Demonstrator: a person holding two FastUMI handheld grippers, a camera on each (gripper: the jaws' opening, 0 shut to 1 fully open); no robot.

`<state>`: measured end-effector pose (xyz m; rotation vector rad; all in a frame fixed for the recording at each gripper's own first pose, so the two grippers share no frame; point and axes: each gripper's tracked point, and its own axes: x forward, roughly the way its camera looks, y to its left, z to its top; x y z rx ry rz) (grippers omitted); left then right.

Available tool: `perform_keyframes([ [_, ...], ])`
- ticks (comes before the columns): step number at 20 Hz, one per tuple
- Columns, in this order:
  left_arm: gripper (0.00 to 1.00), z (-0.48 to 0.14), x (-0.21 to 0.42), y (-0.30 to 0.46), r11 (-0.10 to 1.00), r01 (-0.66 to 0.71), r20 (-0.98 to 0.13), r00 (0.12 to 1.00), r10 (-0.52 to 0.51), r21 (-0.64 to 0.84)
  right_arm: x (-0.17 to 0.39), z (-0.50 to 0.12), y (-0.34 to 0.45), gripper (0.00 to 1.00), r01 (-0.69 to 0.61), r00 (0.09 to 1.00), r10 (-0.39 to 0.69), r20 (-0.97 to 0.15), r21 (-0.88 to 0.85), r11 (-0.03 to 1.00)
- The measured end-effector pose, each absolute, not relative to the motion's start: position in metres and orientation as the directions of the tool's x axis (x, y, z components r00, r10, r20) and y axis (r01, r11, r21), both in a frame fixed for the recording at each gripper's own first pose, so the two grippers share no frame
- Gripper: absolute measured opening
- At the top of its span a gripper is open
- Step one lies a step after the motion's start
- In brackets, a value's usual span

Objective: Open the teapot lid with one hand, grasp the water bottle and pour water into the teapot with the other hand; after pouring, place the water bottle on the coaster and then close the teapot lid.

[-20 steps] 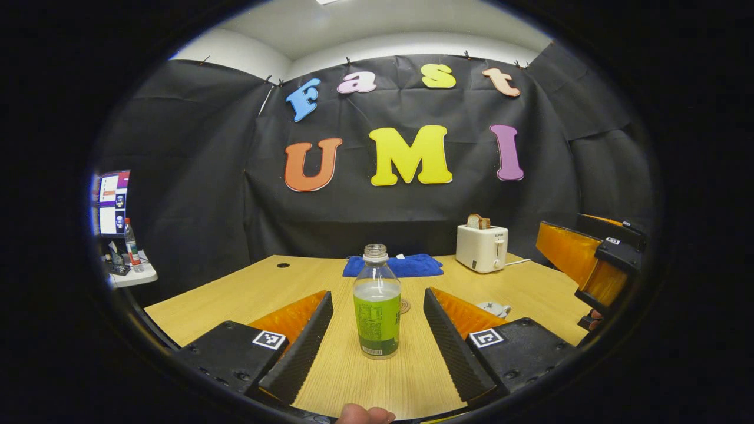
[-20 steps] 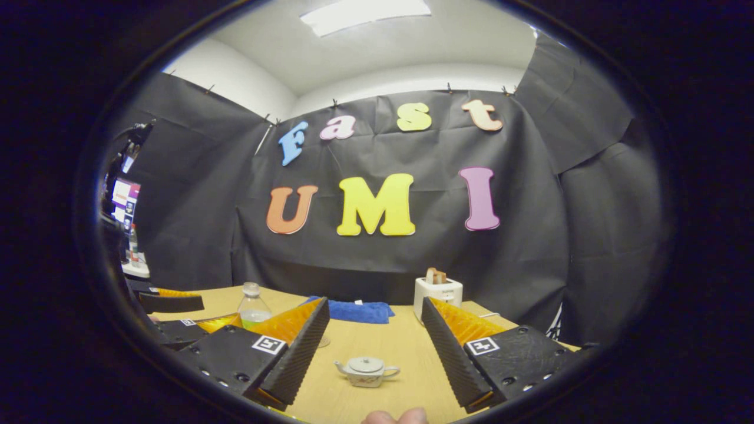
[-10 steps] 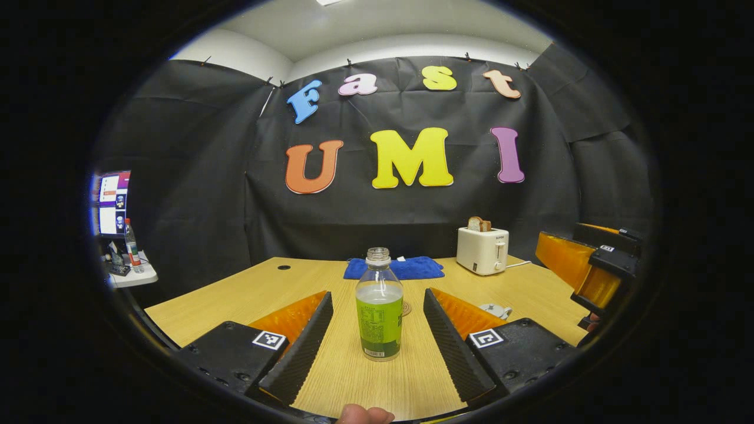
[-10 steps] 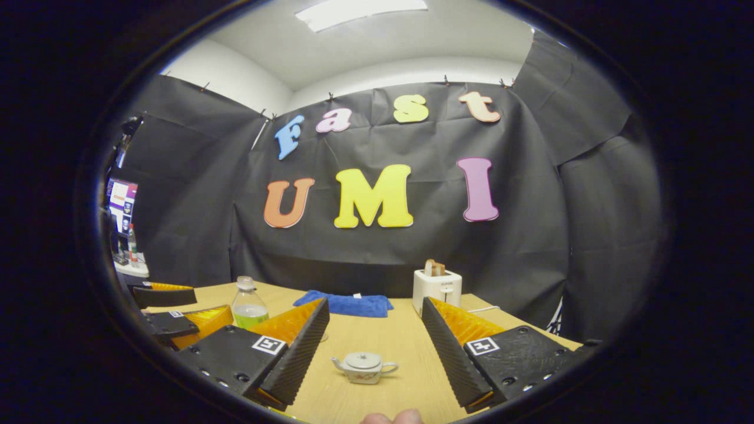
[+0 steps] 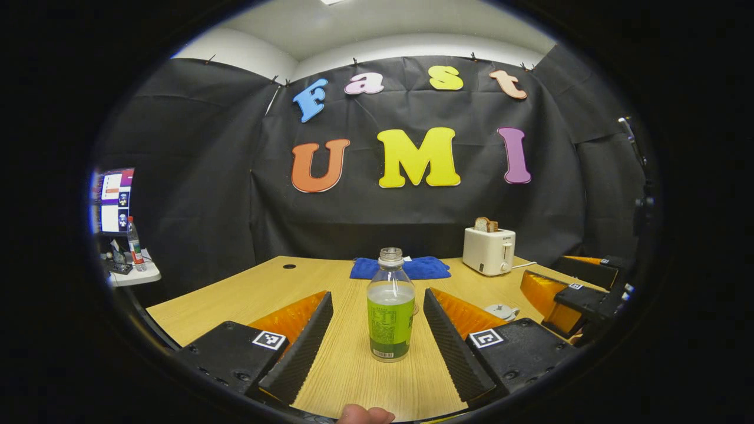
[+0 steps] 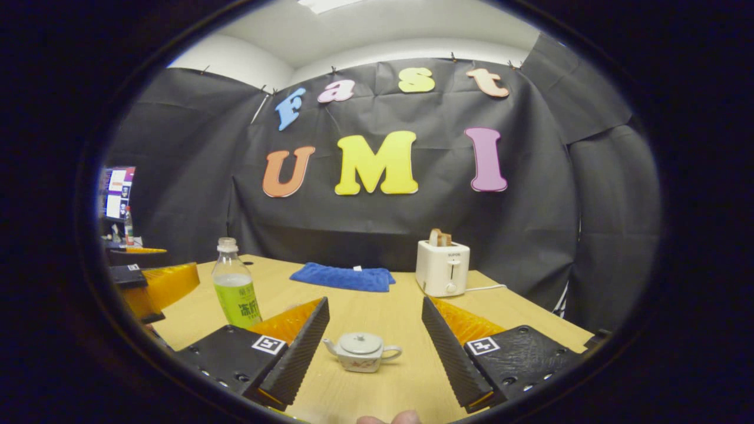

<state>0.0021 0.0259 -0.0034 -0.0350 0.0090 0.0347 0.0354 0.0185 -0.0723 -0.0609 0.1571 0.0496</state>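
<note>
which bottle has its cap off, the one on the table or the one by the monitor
The green-labelled water bottle on the wooden table, between the left gripper fingers: its neck is bare. The small bottle by the monitor carries a cap.

- The left gripper (image 5: 377, 341) has its fingers spread wide, and the water bottle (image 5: 390, 312) stands upright between them with bare table (image 5: 235, 294) on both sides.
- The right gripper (image 6: 375, 347) is likewise spread; the teapot (image 6: 362, 351), lid on, sits in the gap, touching neither finger.
- The toaster (image 6: 442, 268) and blue cloth (image 6: 343, 277) block the table's far edge, well apart from the teapot.
</note>
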Motion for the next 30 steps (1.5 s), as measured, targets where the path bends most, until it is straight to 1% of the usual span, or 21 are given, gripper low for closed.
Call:
perform_keyframes([
  [1,0.96,-0.003,0.003,0.026,0.999,-0.035,-0.011,0.999,0.035,-0.033,0.04,-0.078,0.019,0.97,-0.055,0.985,0.044,-0.169,-0.057,0.997],
  [2,0.96,-0.003,0.003,0.026,0.999,-0.036,-0.01,0.999,0.036,-0.032,0.046,-0.084,0.019,0.95,-0.056,0.982,0.044,-0.182,-0.061,0.997],
  [8,0.97,-0.004,0.003,0.027,0.998,-0.033,-0.017,0.999,0.032,-0.049,0.075,-0.113,0.025,0.95,-0.06,0.97,0.038,-0.241,-0.086,0.994],
  [10,0.96,-0.005,0.005,0.027,0.999,-0.032,-0.019,0.999,0.031,-0.044,0.082,-0.124,0.029,0.97,-0.071,0.962,0.046,-0.269,-0.083,0.994],
  [13,0.97,-0.006,0.006,0.029,0.999,-0.033,-0.022,0.999,0.032,-0.041,0.089,-0.137,0.036,0.9,-0.085,0.952,0.058,-0.302,-0.076,0.994],
  [14,0.97,-0.006,0.006,0.031,0.999,-0.035,-0.025,0.999,0.034,-0.042,0.091,-0.141,0.036,0.83,-0.087,0.949,0.06,-0.311,-0.075,0.993],
  [15,0.97,-0.008,0.006,0.032,0.998,-0.037,-0.029,0.999,0.036,-0.042,0.092,-0.144,0.038,0.78,-0.095,0.944,0.066,-0.325,-0.073,0.993],
  [16,0.97,-0.009,0.007,0.033,0.998,-0.039,-0.031,0.999,0.038,-0.042,0.093,-0.148,0.04,0.65,-0.099,0.94,0.069,-0.334,-0.073,0.992],
  [18,0.97,-0.01,0.008,0.034,0.998,-0.043,-0.037,0.998,0.041,-0.046,0.095,-0.15,0.041,0.49,-0.104,0.937,0.073,-0.342,-0.075,0.992],
  [19,0.97,-0.012,0.009,0.035,0.998,-0.044,-0.04,0.998,0.042,-0.046,0.095,-0.15,0.041,0.37,-0.105,0.936,0.073,-0.344,-0.077,0.991],
  [20,0.97,-0.012,0.009,0.036,0.998,-0.045,-0.042,0.998,0.043,-0.046,0.094,-0.15,0.042,0.36,-0.106,0.936,0.073,-0.344,-0.077,0.991],
  [23,0.97,-0.012,0.01,0.036,0.998,-0.047,-0.044,0.998,0.045,-0.046,0.094,-0.156,0.045,0.36,-0.116,0.93,0.08,-0.359,-0.079,0.99],
  [24,0.97,-0.014,0.013,0.035,0.998,-0.045,-0.045,0.998,0.043,-0.045,0.094,-0.15,0.038,0.27,-0.088,0.938,0.055,-0.341,-0.082,0.993],
  [25,0.97,-0.013,0.01,0.035,0.998,-0.044,-0.047,0.998,0.042,-0.044,0.096,-0.154,0.037,0.18,-0.09,0.933,0.056,-0.355,-0.081,0.993],
  [26,0.97,-0.013,0.009,0.035,0.998,-0.043,-0.044,0.998,0.041,-0.043,0.095,-0.154,0.039,0.12,-0.098,0.932,0.064,-0.358,-0.079,0.992],
  [30,0.97,-0.016,0.012,0.033,0.998,-0.036,-0.046,0.998,0.034,-0.045,0.097,-0.155,0.041,0.13,-0.115,0.926,0.075,-0.369,-0.087,0.99],
])
